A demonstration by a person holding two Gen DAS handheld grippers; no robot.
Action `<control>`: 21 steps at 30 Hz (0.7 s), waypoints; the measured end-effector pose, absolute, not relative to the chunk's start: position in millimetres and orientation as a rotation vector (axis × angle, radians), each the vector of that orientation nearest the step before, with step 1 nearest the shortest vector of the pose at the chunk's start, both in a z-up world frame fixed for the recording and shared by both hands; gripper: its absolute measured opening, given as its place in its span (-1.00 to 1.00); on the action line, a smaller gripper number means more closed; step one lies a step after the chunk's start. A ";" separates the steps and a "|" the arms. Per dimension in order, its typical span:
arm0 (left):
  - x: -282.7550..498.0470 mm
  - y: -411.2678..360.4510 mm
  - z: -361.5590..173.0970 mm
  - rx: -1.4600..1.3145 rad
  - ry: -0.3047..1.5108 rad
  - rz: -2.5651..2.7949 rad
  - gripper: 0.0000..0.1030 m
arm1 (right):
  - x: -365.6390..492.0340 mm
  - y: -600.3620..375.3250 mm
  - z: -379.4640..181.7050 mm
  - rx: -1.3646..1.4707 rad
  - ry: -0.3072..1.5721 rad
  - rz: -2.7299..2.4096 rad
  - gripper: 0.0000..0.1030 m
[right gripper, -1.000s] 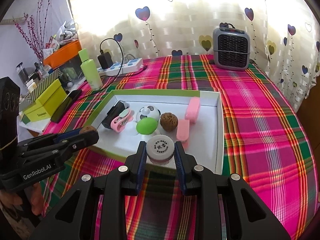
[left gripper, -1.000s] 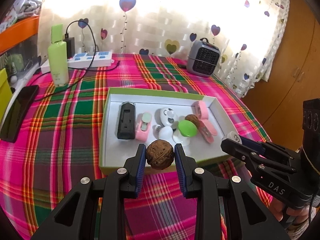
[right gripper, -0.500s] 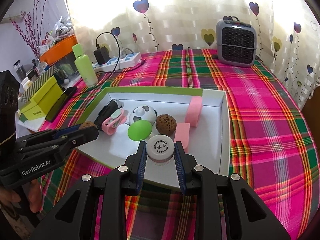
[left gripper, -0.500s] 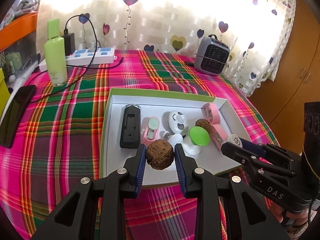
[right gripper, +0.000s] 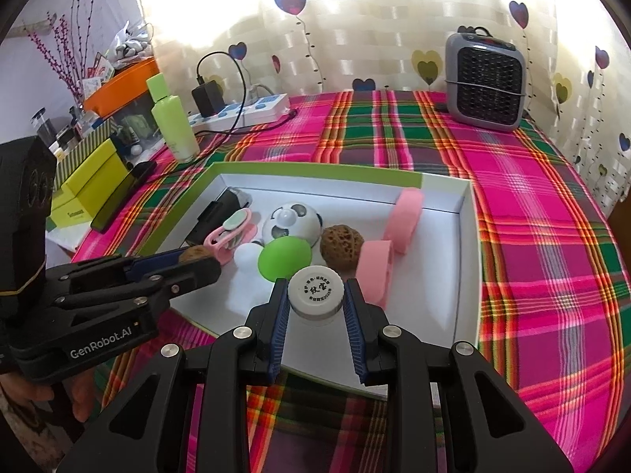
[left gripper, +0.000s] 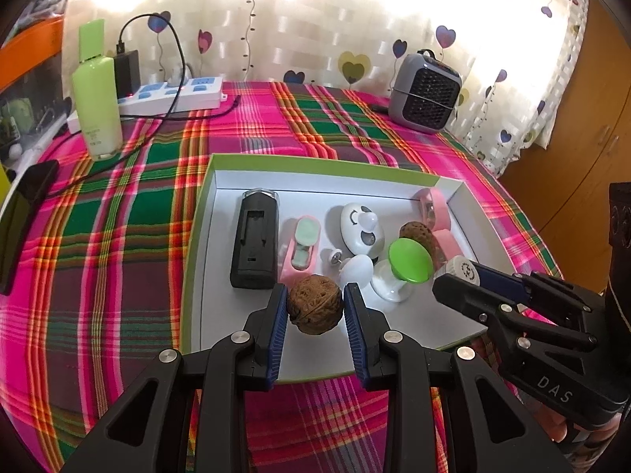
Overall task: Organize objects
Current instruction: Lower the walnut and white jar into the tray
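While both tools press in over the near edge of the white box [left gripper: 205,260], each carries something. Left tool [left gripper: 314,307]: pinching a brown walnut [left gripper: 314,307] between its blue pads, jaws narrow, nut clear of the box floor. Right tool [right gripper: 315,299]: clamped on a small white-capped jar [right gripper: 314,292], cap up, printed characters legible.

Change over the last second: both tools have come forward and a little down. A second ago the walnut hung just outside the box's near wall; now it is over the near part of the box floor, just before the black rectangular device [left gripper: 254,244] and the pink clip [left gripper: 301,246]. The jar likewise has crossed the near wall and sits over the box floor, close in front of the green dome [right gripper: 284,257] and the pink band [right gripper: 374,272]. Neither grip has altered; jaws unchanged.

Already in the box: panda-faced ball [left gripper: 362,228], second walnut [right gripper: 341,243], another pink band [right gripper: 404,216] towards the far right corner.

Tabletop under plaid cloth [left gripper: 118,236]; green bottle [left gripper: 96,106], power strip [left gripper: 173,94] and small heater [left gripper: 424,102] along the far edge, untouched.

Reading: both are in the delivery stage. Lowering and release appear to be what remains; free floor lies along the near edge.
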State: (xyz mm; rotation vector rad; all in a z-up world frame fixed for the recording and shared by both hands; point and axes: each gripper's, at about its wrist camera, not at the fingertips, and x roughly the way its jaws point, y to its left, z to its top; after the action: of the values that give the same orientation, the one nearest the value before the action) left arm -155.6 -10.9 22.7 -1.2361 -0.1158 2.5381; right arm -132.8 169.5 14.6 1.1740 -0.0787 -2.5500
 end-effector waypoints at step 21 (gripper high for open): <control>-155.6 -6.4 20.0 -1.230 -0.062 2.554 -0.48 | -139.0 167.6 2.2 1.226 -0.070 -2.531 -0.44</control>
State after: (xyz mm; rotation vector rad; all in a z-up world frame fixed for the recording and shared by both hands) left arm -155.6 -6.4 20.0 -1.2300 -0.0621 2.5540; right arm -139.0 167.6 2.2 1.2258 -0.0701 -2.5308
